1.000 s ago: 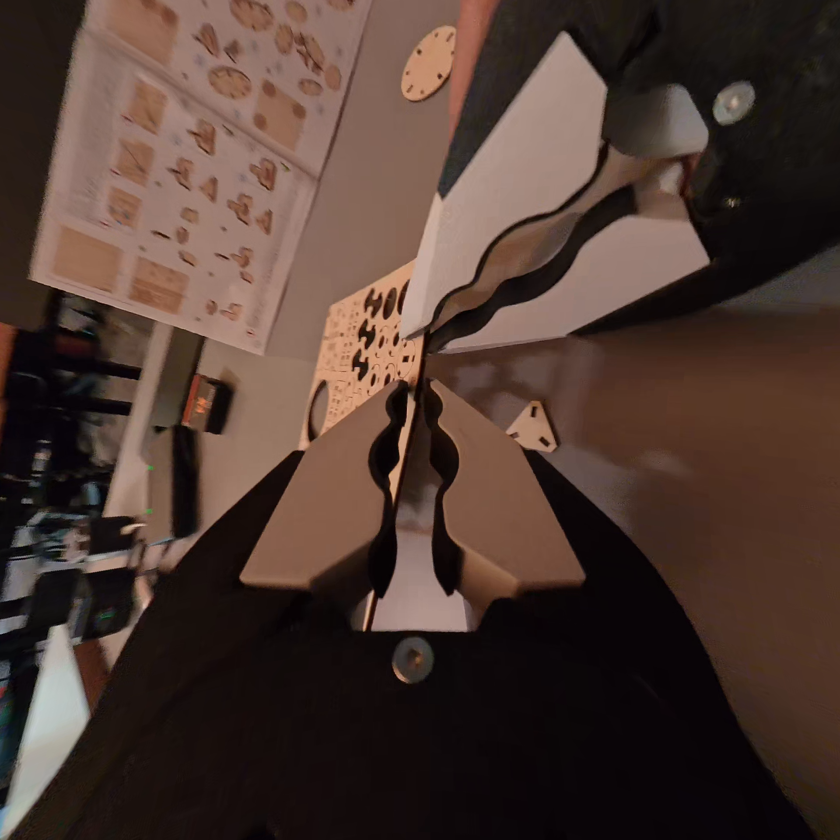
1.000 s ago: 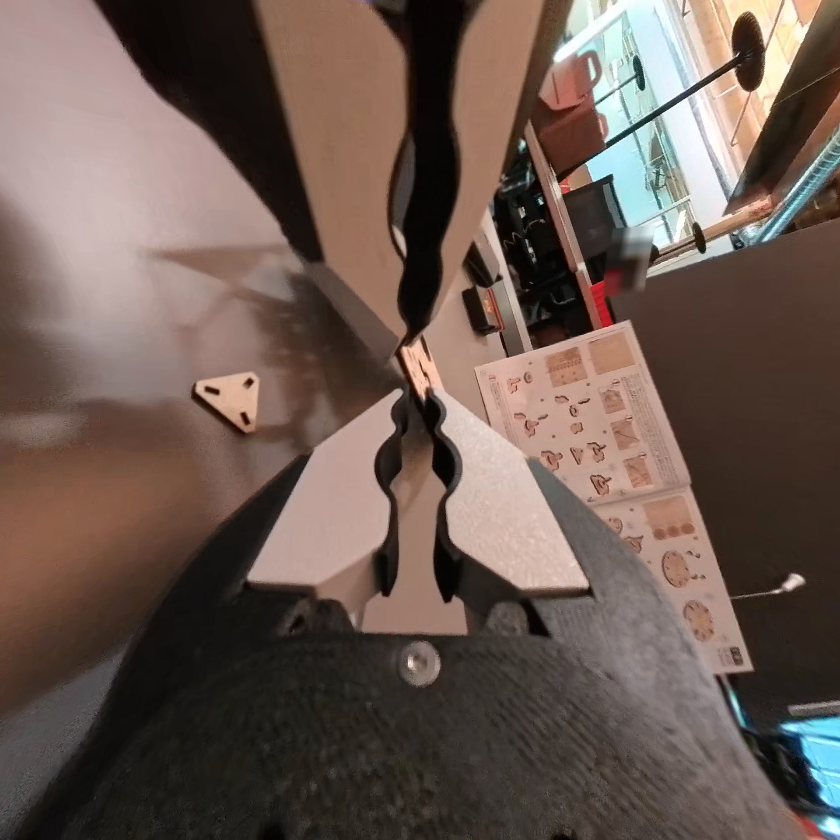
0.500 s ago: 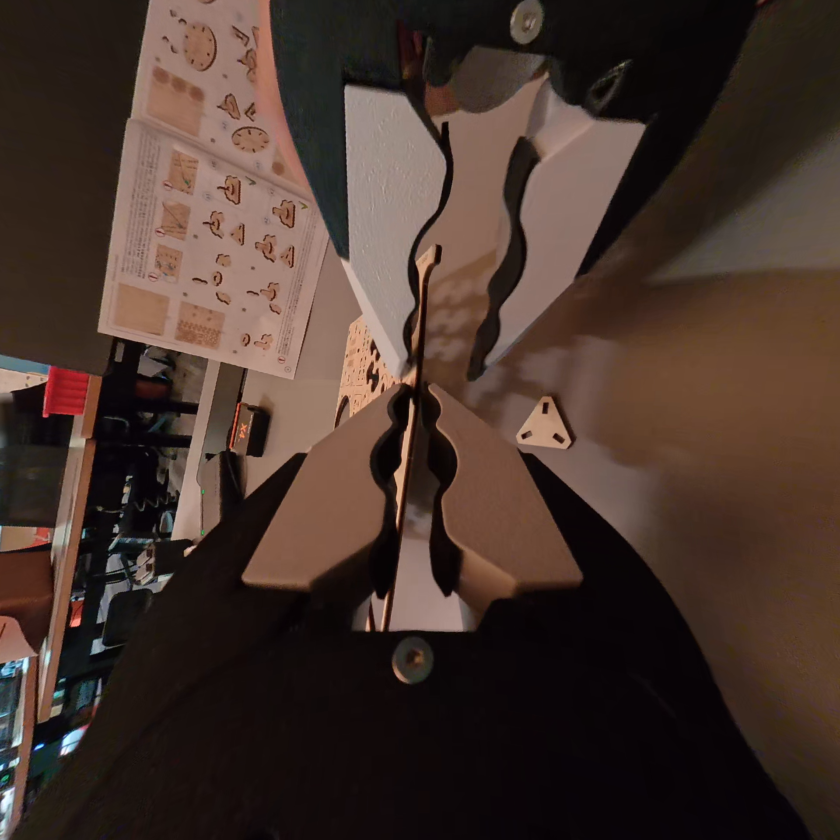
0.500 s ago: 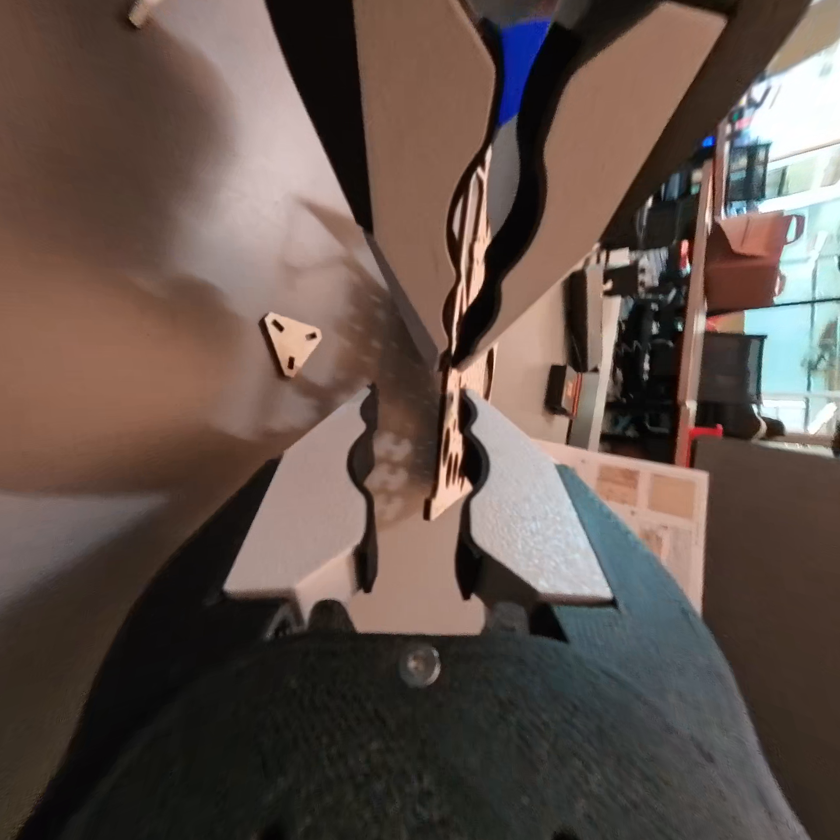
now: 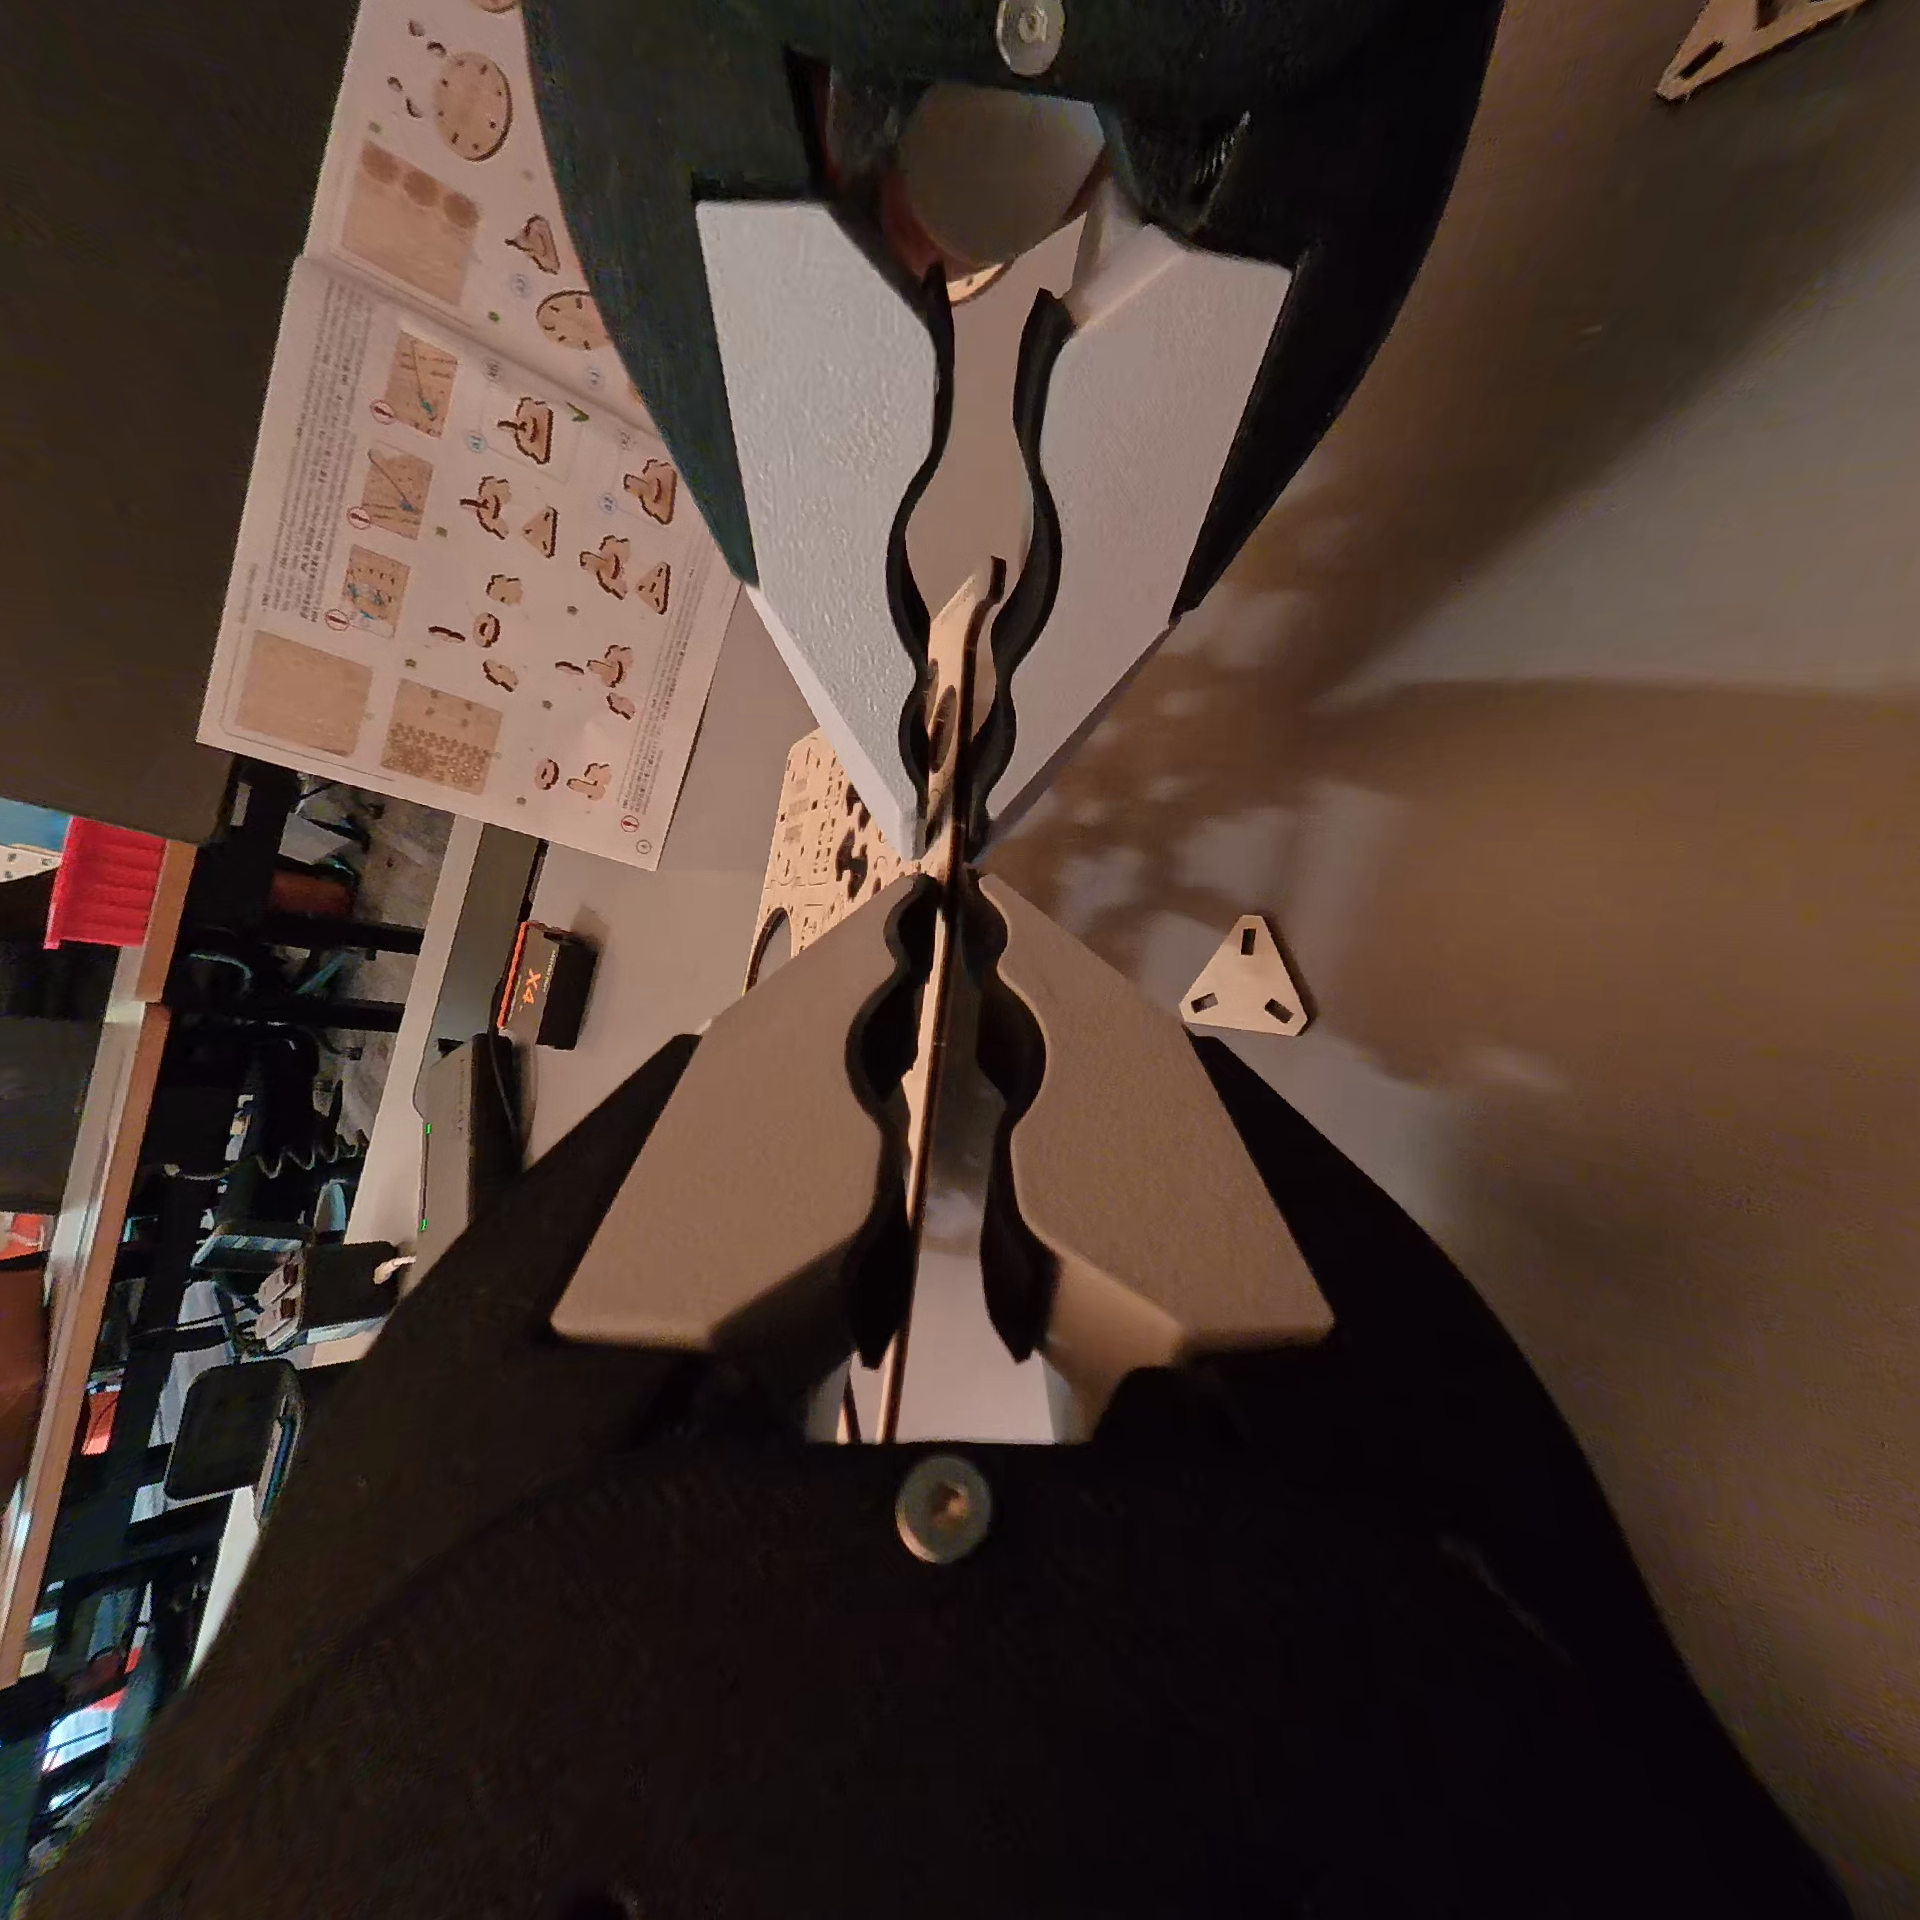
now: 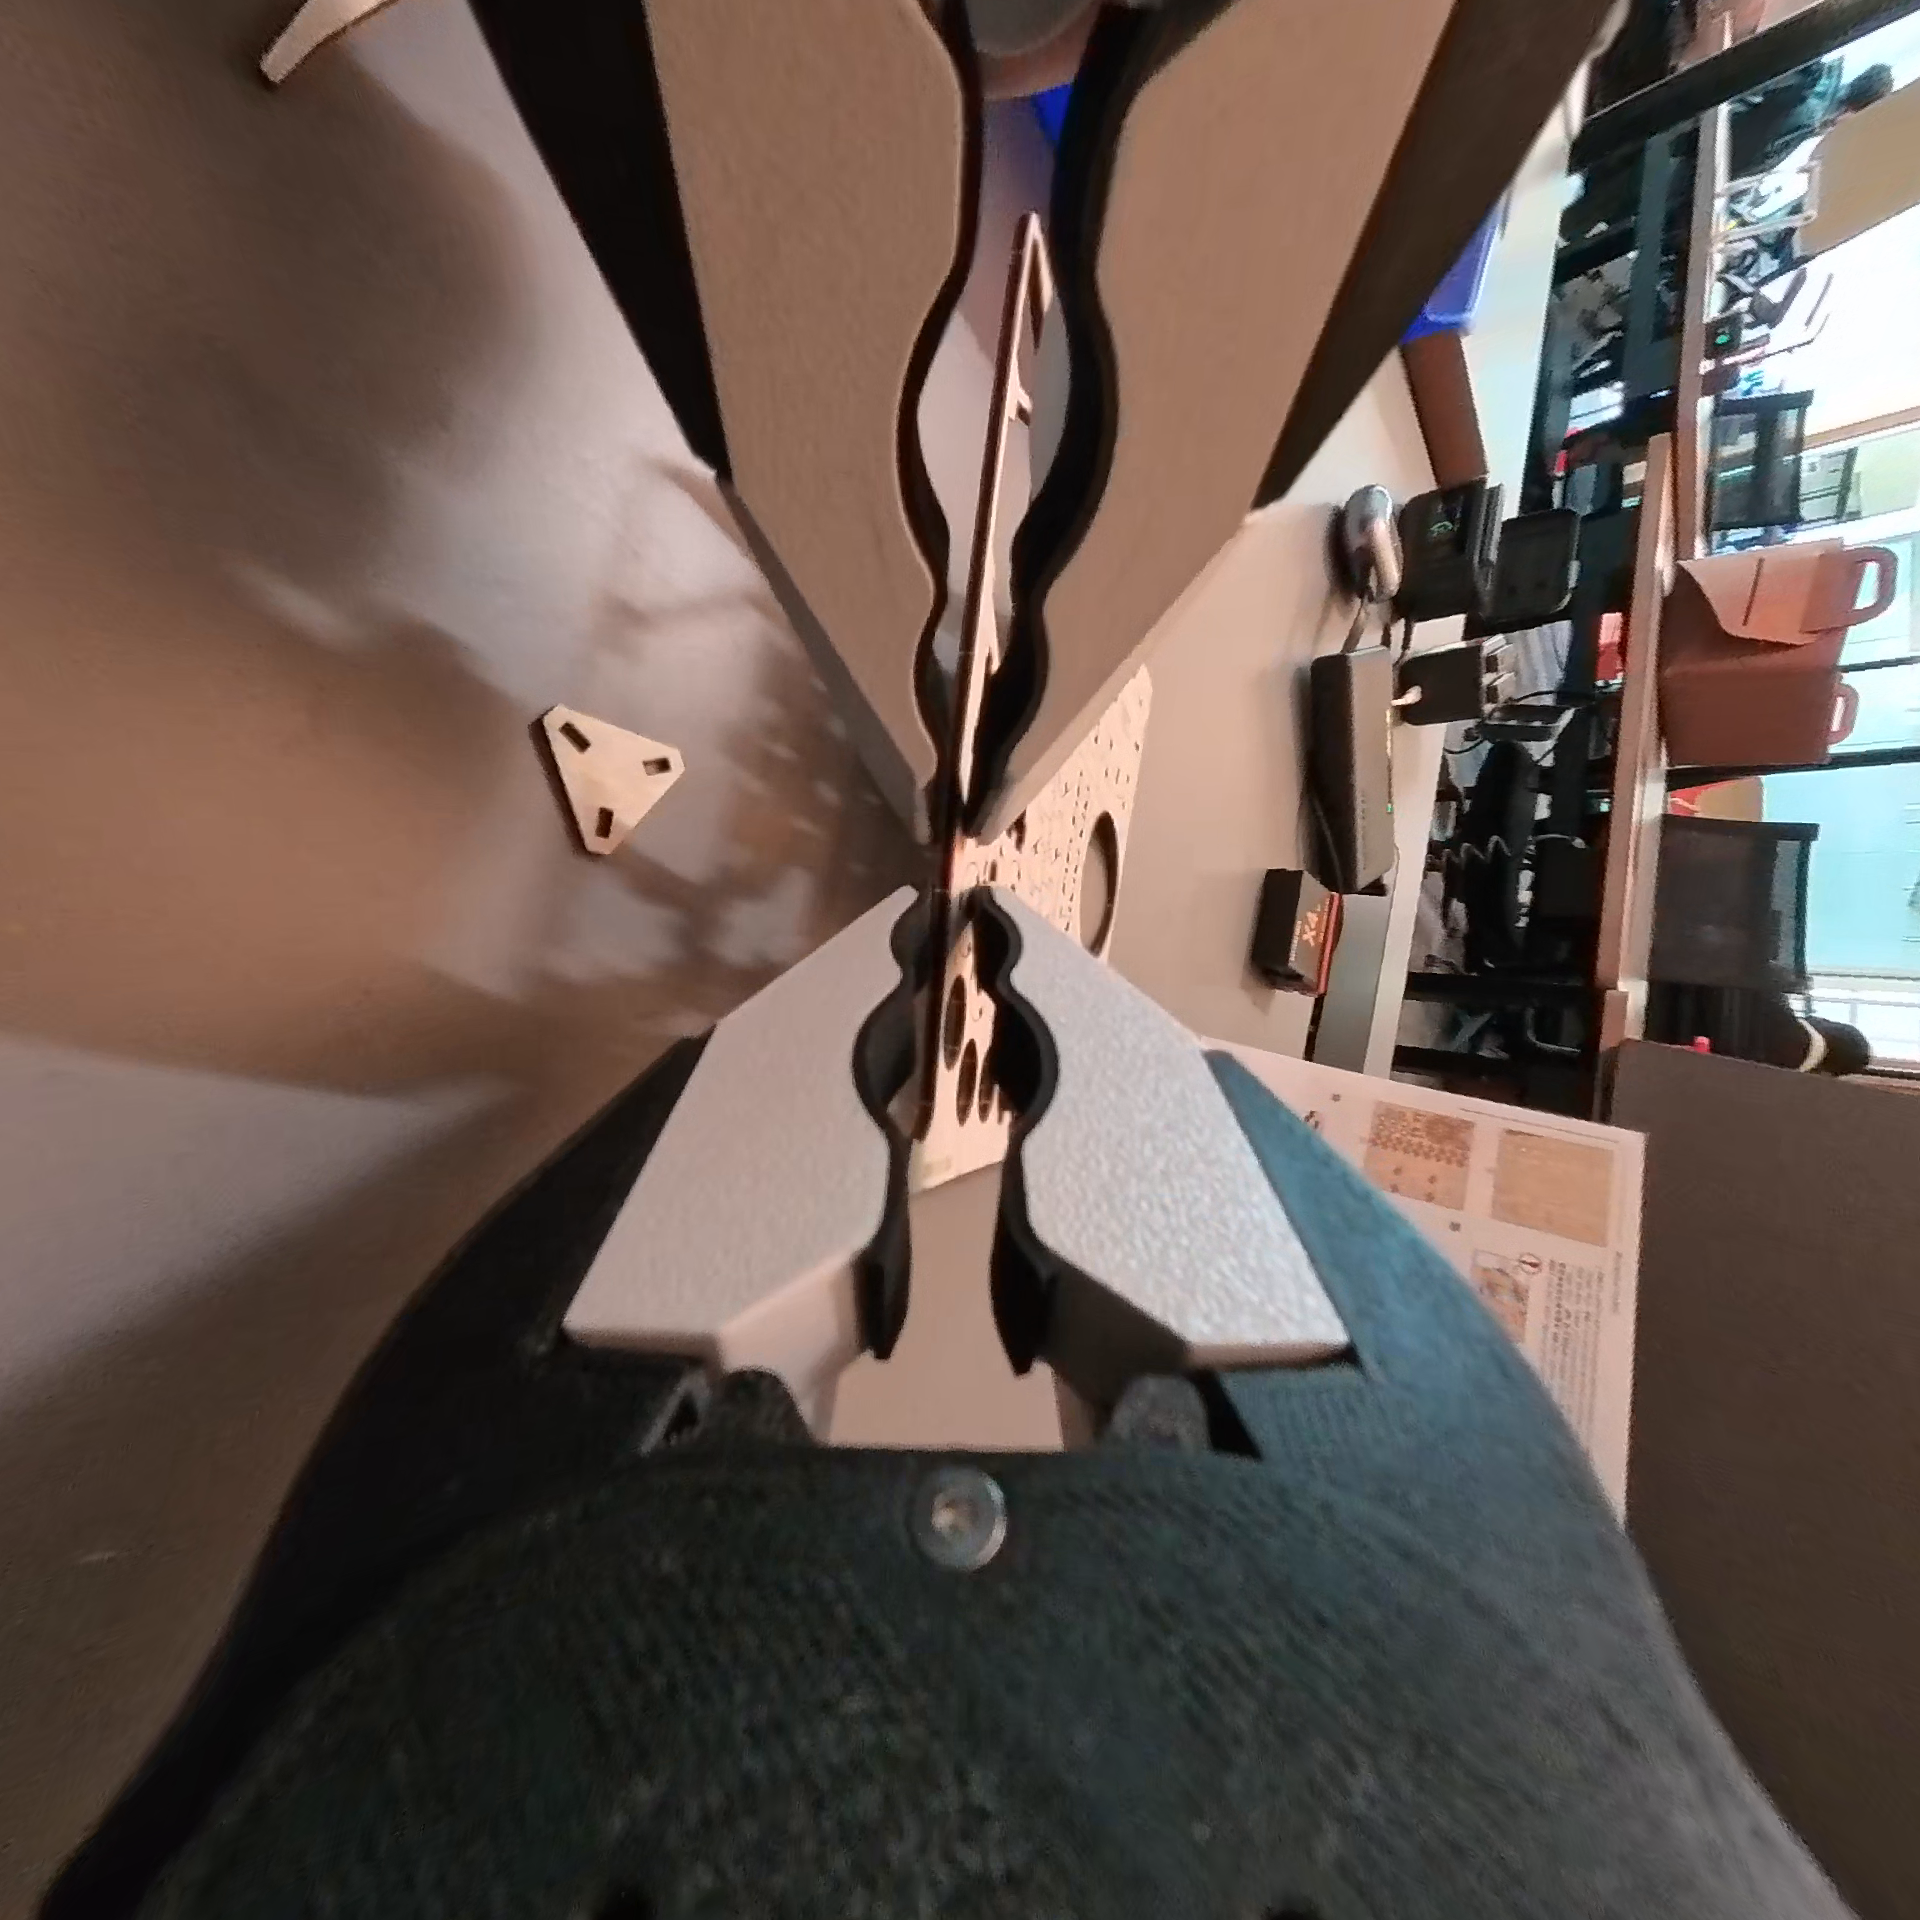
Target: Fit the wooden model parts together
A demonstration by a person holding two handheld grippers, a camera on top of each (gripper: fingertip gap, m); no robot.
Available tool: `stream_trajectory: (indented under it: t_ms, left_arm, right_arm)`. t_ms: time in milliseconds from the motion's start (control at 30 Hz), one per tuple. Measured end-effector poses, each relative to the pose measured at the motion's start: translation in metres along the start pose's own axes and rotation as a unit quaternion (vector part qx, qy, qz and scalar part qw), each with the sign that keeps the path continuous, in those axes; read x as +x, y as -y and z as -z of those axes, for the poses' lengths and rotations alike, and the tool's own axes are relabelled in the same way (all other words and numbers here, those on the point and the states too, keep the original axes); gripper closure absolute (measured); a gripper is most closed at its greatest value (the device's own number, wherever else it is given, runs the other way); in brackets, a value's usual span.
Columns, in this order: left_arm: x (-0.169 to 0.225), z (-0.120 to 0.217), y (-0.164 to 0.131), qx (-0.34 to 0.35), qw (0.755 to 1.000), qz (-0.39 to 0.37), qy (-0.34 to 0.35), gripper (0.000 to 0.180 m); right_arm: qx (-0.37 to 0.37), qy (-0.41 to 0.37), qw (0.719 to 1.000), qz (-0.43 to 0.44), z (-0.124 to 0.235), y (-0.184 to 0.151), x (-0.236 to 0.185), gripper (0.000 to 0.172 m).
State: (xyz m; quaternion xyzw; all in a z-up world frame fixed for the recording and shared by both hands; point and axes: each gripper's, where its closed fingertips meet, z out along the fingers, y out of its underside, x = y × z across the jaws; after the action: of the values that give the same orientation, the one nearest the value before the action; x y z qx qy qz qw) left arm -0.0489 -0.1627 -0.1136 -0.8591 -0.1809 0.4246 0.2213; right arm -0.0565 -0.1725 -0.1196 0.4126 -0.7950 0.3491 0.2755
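A thin, pale wooden sheet with punched-out shapes [image 5: 821,831] is held up edge-on between my two grippers, which face each other tip to tip. My left gripper [image 5: 948,883] is shut on one edge of the sheet. My right gripper [image 6: 951,894] is shut on the opposite edge [image 6: 966,1039], where round cut-outs show between its fingers. The right gripper shows at the top of the left wrist view [image 5: 951,821], and the left gripper at the top of the right wrist view [image 6: 948,821]. A small wooden triangle with three slots [image 5: 1244,982] lies on the table beside the fingertips; it also shows in the right wrist view [image 6: 608,779].
An open instruction booklet [image 5: 468,520] lies on the table, also seen in the right wrist view [image 6: 1507,1195]. A small black box [image 6: 1299,935] and a black power brick [image 6: 1351,769] sit near the table edge. Another wooden piece [image 5: 1745,31] lies farther off. Shelves and gear stand beyond the table. My left and right fingertips are right by each other.
My right gripper was shut on the sheet's tip, opened around the sheet half a second ago, and has shut on it again farther in. My left gripper kept its hold throughout.
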Motion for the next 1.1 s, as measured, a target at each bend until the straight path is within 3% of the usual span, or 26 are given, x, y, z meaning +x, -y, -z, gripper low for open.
stream_trajectory:
  t_ms: [733,833,900,1000,1067,1100]
  left_arm:
    - [-0.002,-0.002,-0.001,0.002,1.000,0.008,0.006,0.179]
    - [-0.012,0.000,0.004,0.020,0.999,0.032,0.029,0.177]
    - [-0.026,0.005,0.008,0.040,0.995,0.084,0.048,0.177]
    - [-0.045,0.022,0.028,0.122,0.970,0.206,0.036,0.173]
    - [-0.054,0.035,0.048,0.214,0.919,0.330,-0.011,0.175]
    - [-0.057,0.041,0.056,0.262,0.881,0.392,-0.045,0.178]
  right_arm:
    - [-0.019,0.059,0.998,-0.003,-0.002,-0.004,0.001,0.168]
    - [0.005,0.026,0.999,-0.019,0.002,-0.004,0.011,0.168]
    - [0.013,-0.036,0.999,-0.016,0.006,-0.004,0.027,0.169]
    - [-0.010,-0.111,0.994,-0.011,0.013,-0.016,0.047,0.171]
    - [-0.031,-0.155,0.987,-0.008,0.018,-0.026,0.060,0.171]
    - [-0.039,-0.178,0.983,-0.004,0.022,-0.029,0.067,0.171]
